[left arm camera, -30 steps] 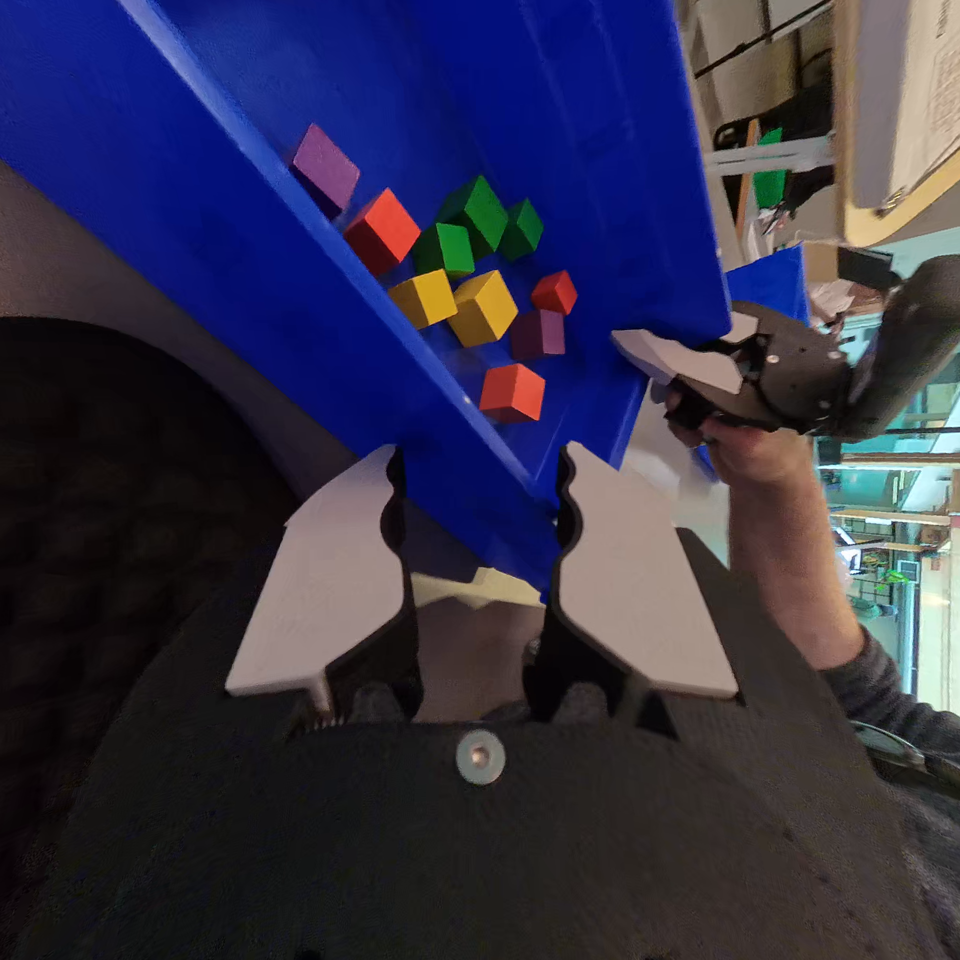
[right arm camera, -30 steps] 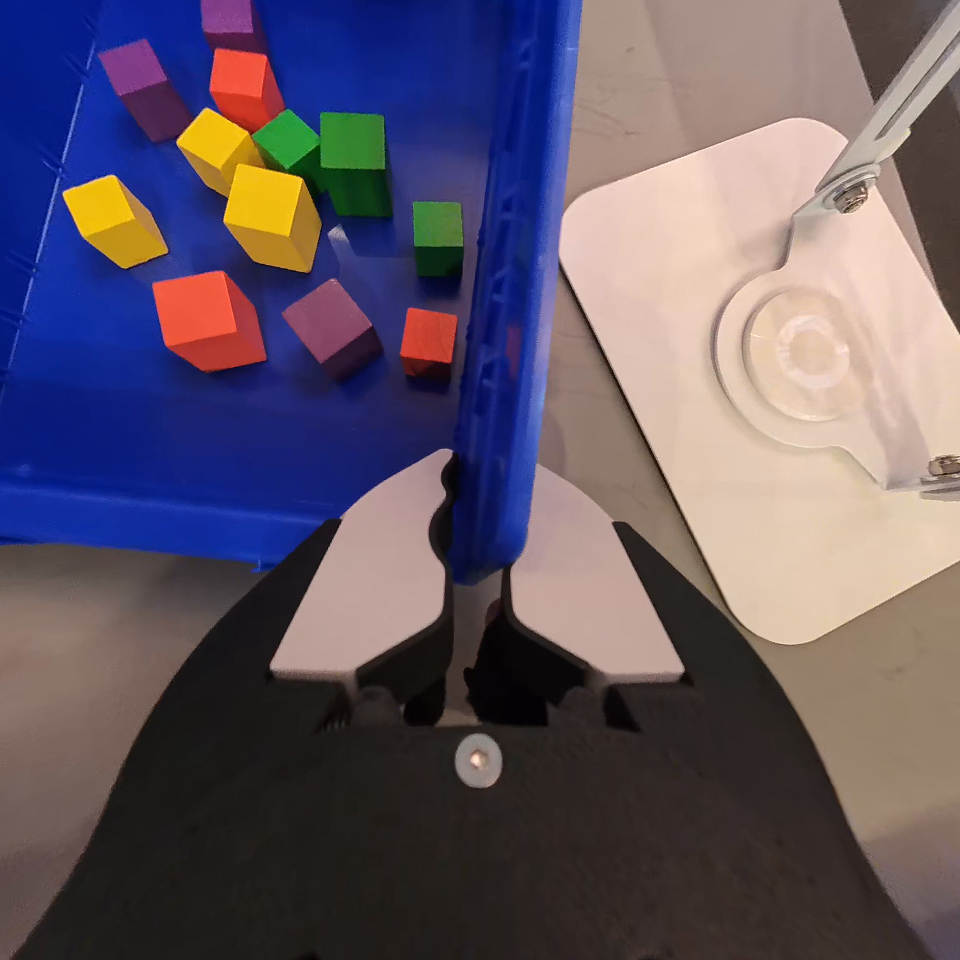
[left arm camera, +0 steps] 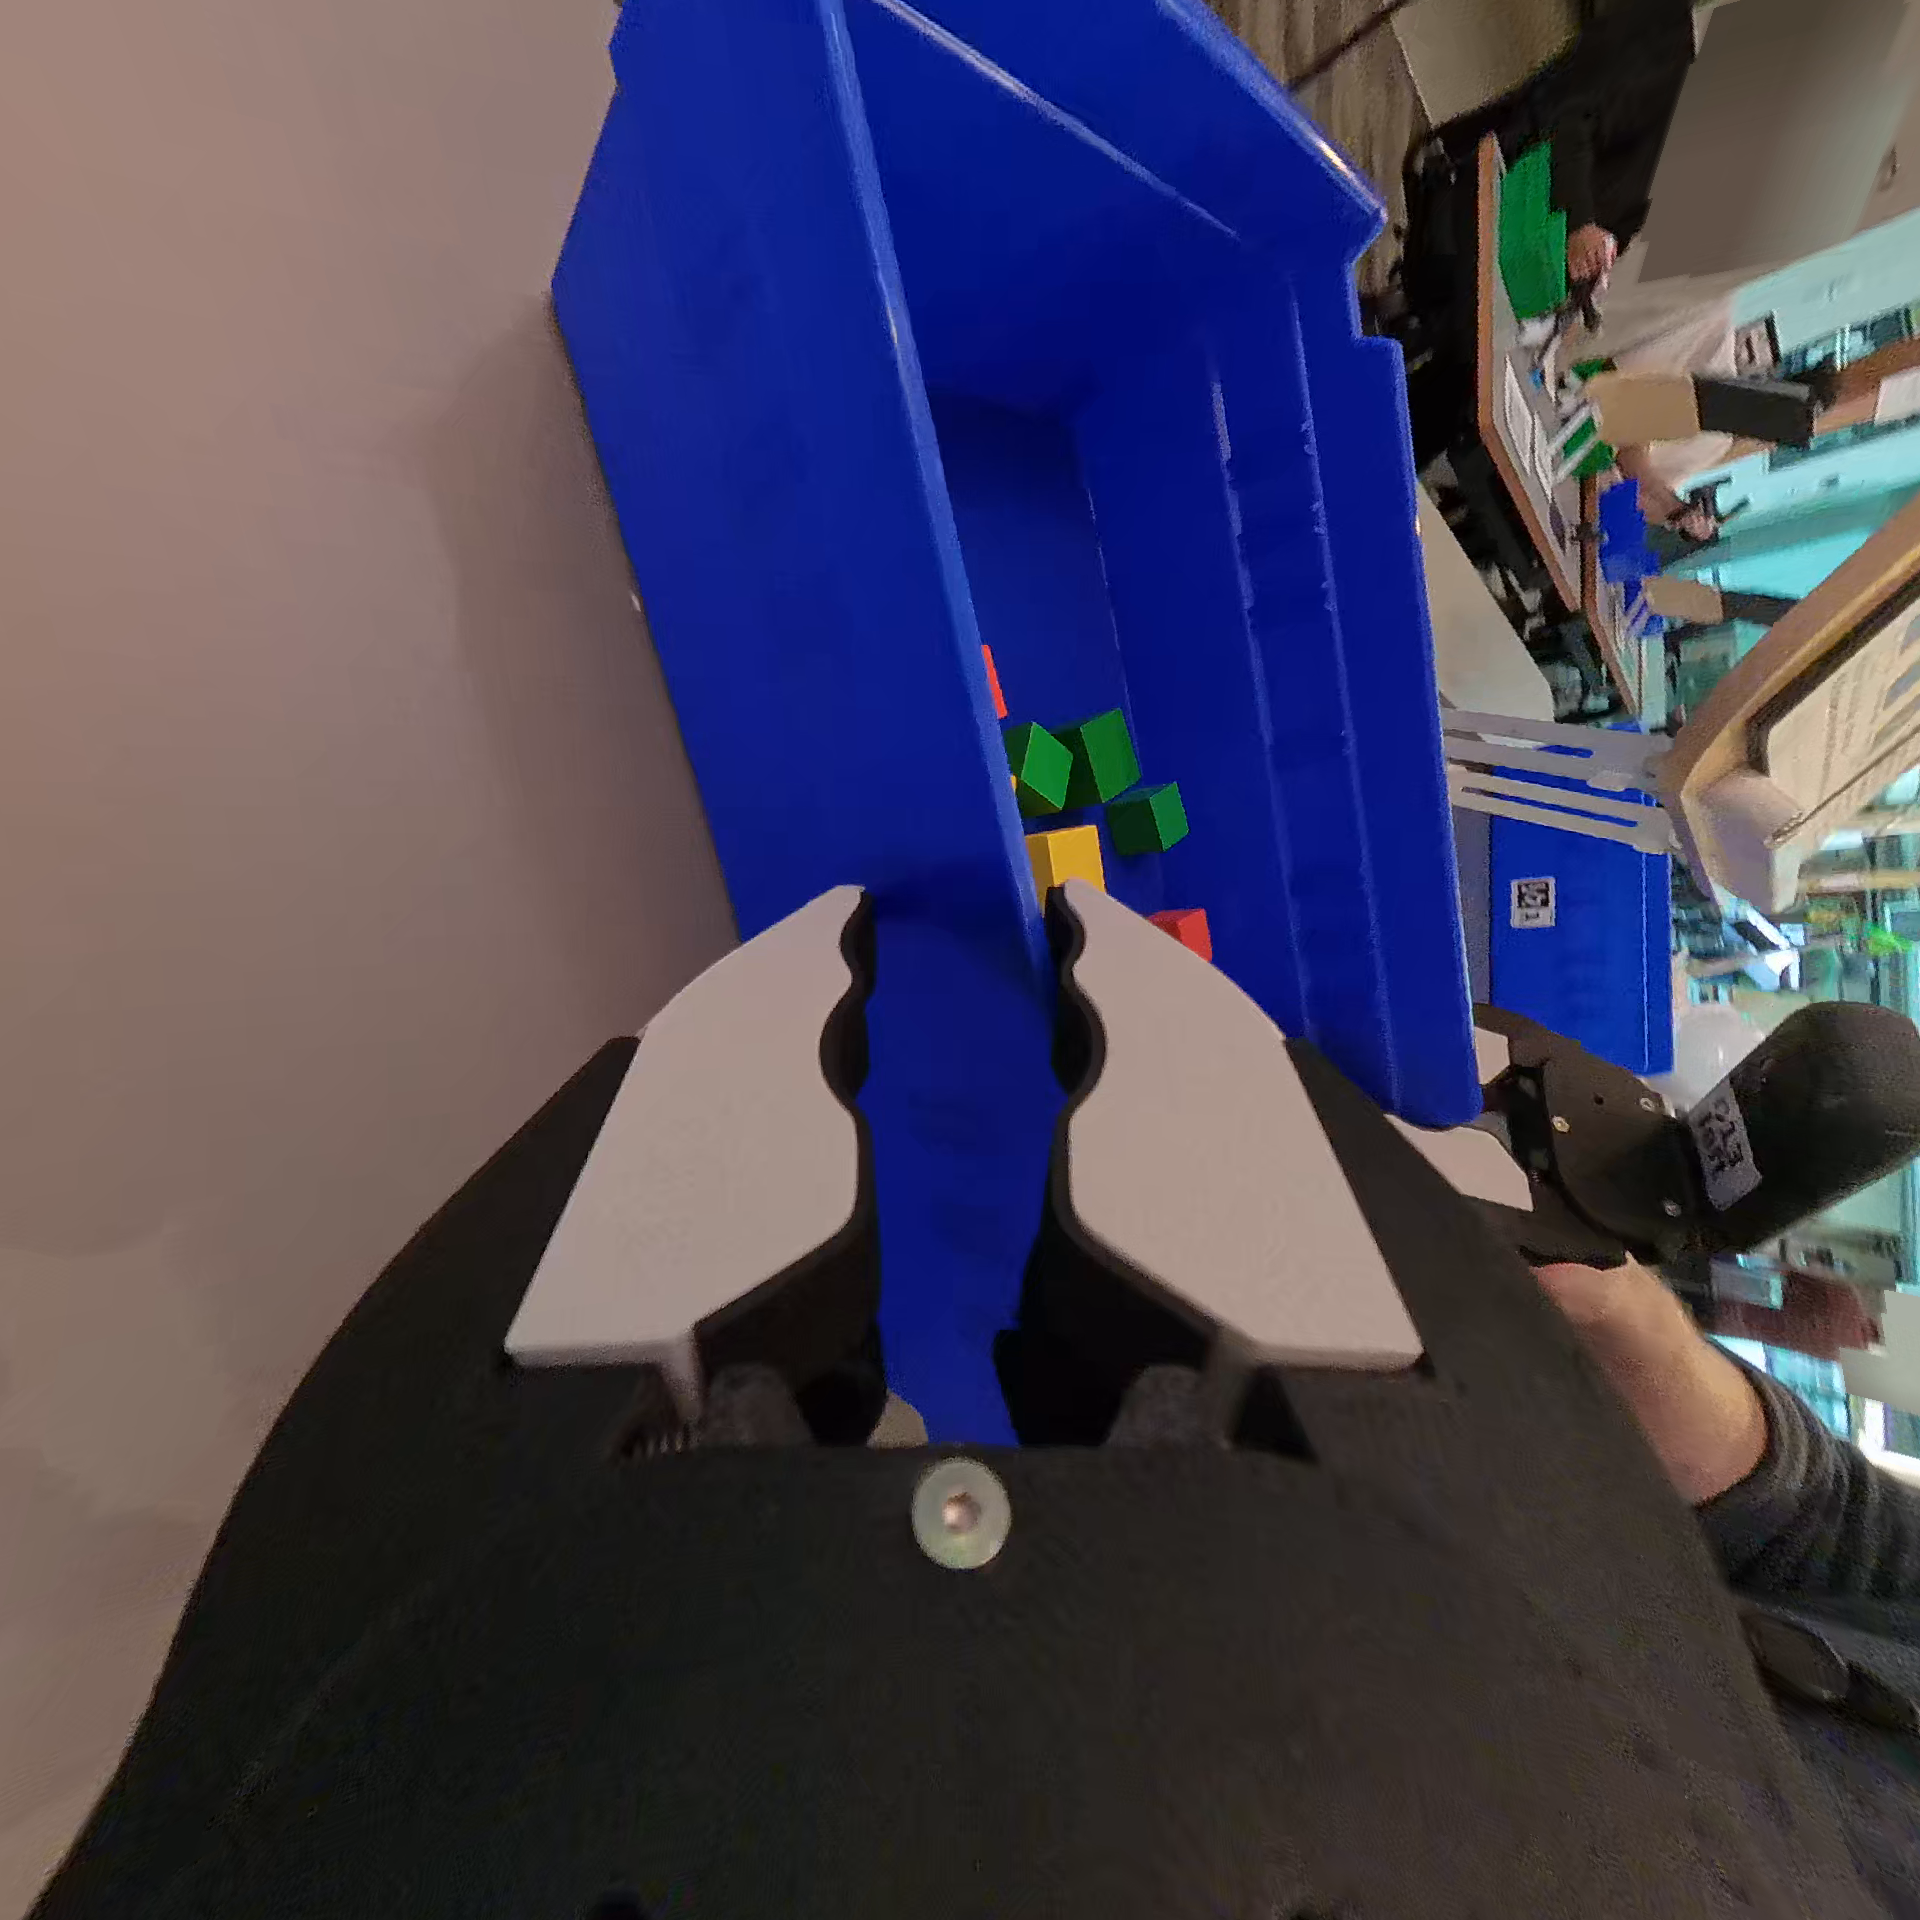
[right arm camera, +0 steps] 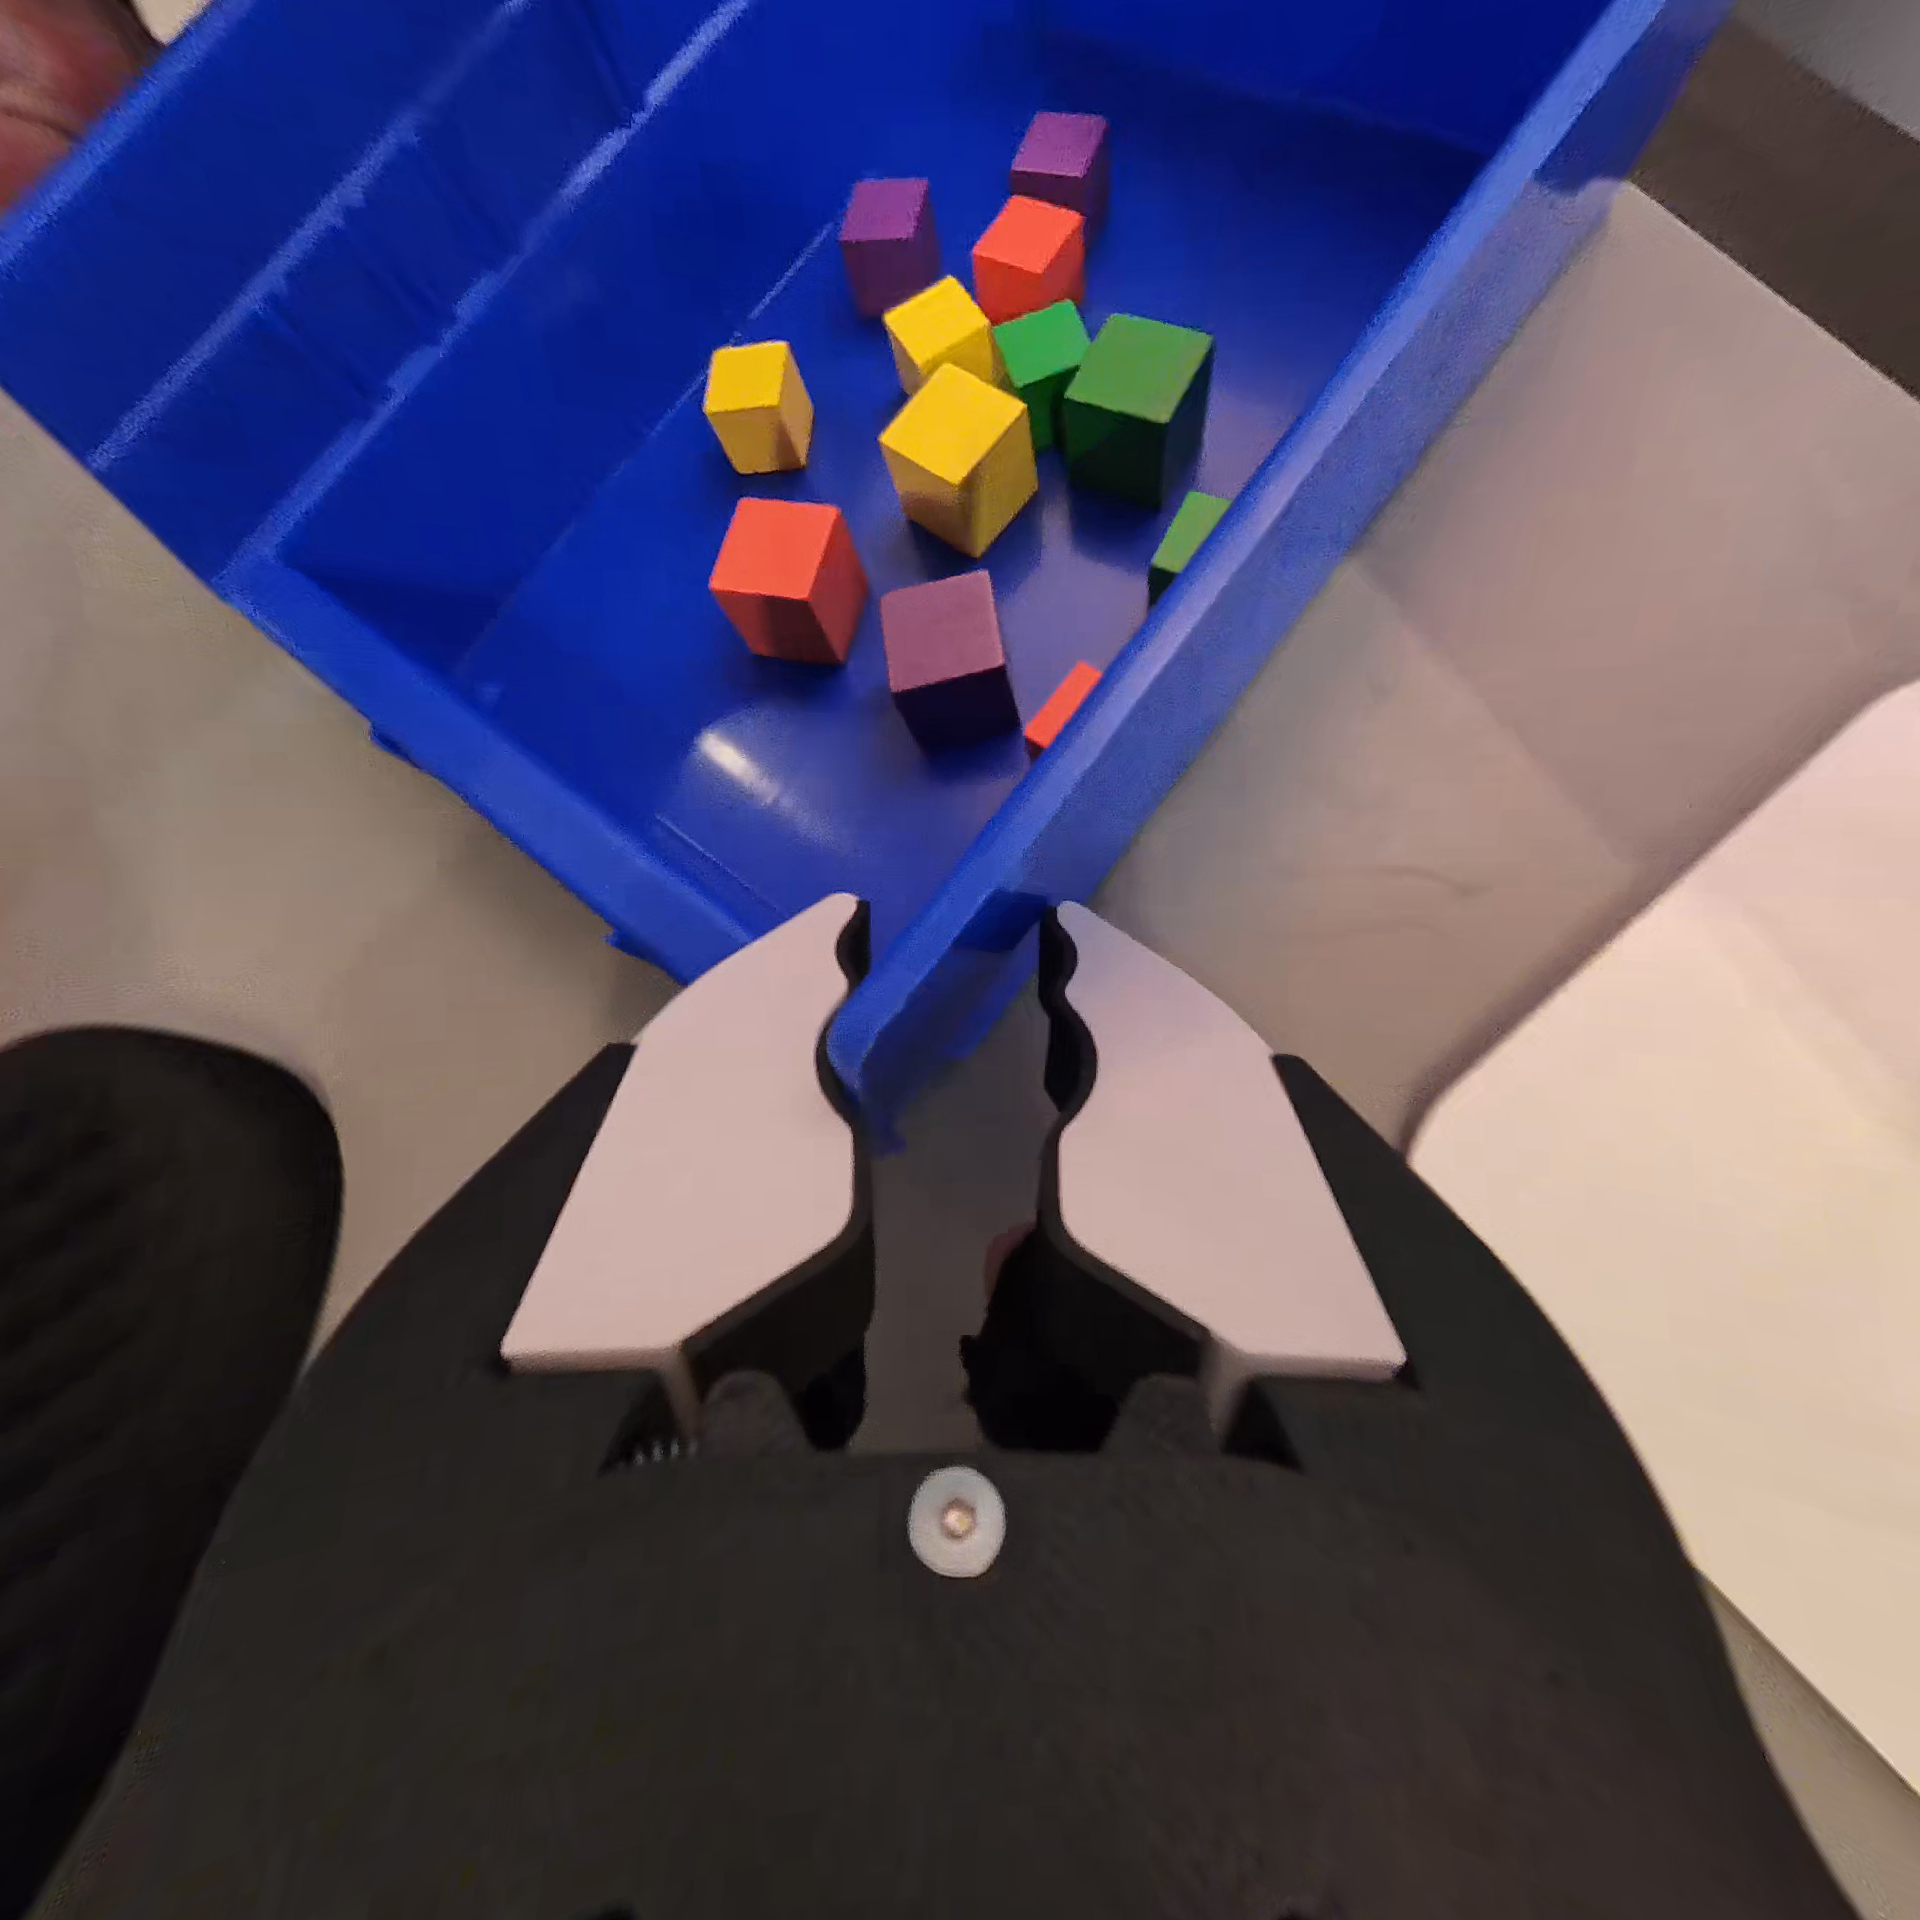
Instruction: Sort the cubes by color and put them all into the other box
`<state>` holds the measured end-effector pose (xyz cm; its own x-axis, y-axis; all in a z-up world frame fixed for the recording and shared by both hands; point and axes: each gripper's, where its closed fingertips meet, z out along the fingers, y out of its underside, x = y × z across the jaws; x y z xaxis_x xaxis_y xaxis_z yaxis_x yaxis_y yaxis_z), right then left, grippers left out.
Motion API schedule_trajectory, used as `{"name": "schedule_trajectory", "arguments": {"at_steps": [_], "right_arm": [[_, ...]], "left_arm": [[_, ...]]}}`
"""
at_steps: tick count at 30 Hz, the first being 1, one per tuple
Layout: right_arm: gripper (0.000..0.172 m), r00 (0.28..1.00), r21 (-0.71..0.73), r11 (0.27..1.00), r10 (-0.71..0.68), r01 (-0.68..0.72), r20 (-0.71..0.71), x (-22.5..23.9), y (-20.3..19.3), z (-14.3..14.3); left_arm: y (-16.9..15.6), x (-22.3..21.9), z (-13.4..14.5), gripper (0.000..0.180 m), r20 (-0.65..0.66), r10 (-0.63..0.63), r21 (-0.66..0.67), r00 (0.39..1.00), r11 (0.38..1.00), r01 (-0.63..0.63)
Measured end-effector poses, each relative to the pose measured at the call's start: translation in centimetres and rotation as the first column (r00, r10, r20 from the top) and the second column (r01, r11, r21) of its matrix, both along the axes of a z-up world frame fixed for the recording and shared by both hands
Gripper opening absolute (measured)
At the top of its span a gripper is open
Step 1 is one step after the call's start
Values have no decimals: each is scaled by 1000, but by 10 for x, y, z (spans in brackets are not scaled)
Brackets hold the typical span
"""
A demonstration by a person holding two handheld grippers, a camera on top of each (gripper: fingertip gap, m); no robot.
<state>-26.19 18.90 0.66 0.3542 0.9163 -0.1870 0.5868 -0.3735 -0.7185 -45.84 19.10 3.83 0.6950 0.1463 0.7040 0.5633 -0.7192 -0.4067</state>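
Counting inside the blue box (right arm camera: 1351,436): three yellow cubes (right arm camera: 958,457), three purple cubes (right arm camera: 945,644), three green cubes (right arm camera: 1138,405), and three red cubes (right arm camera: 787,577), though one red and one green show only partly behind the wall.

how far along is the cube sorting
Nothing looks sorted yet: the red, yellow, green and purple cubes lie mixed in one blue box. In hand: the left gripper grips a wall of that box; the right gripper straddles its corner, with only one pad plainly touching. Left: all the sorting and moving into the other box, which cannot be picked out for certain here.
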Motion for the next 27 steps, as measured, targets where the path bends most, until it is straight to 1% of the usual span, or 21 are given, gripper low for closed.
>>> {"name": "schedule_trajectory", "arguments": {"at_steps": [5,7,10,14,20,21,22,23,25,26,27], "right_arm": [[37,994,-49,995,-94,91,-56,-33,-1,2],[40,988,-73,989,-131,125,-81,-45,0,3],[40,979,-75,982,-181,175,-91,-61,6,3],[42,973,-89,976,-206,197,-101,-79,9,4],[43,967,-100,970,-234,223,-105,-92,19,3],[44,966,-107,969,-235,224,-107,-93,19,3],[49,967,-128,969,-226,211,-115,-93,18,5],[61,969,-154,969,-214,195,-123,-92,17,8],[64,965,-151,967,-227,206,-135,-82,20,13],[64,966,-145,969,-217,197,-138,-76,20,15],[63,967,-142,971,-210,190,-141,-69,19,18]], "left_arm": [[31,-30,0,31,24,-139,-8,990,990,139],[44,-39,0,31,10,-193,-13,981,981,193],[60,-51,0,30,-9,-253,-25,967,967,253],[75,-66,0,28,-32,-315,-44,949,949,313],[89,-77,0,27,-48,-347,-40,937,938,345],[89,-79,1,26,-53,-351,-33,935,936,350],[89,-80,2,26,-56,-355,-27,933,935,354],[89,-81,7,25,-62,-341,-3,938,940,342],[91,-85,28,25,-89,-286,95,954,951,294],[89,-85,39,31,-121,-267,131,956,951,282],[85,-82,48,31,-163,-257,152,953,947,282]]}}
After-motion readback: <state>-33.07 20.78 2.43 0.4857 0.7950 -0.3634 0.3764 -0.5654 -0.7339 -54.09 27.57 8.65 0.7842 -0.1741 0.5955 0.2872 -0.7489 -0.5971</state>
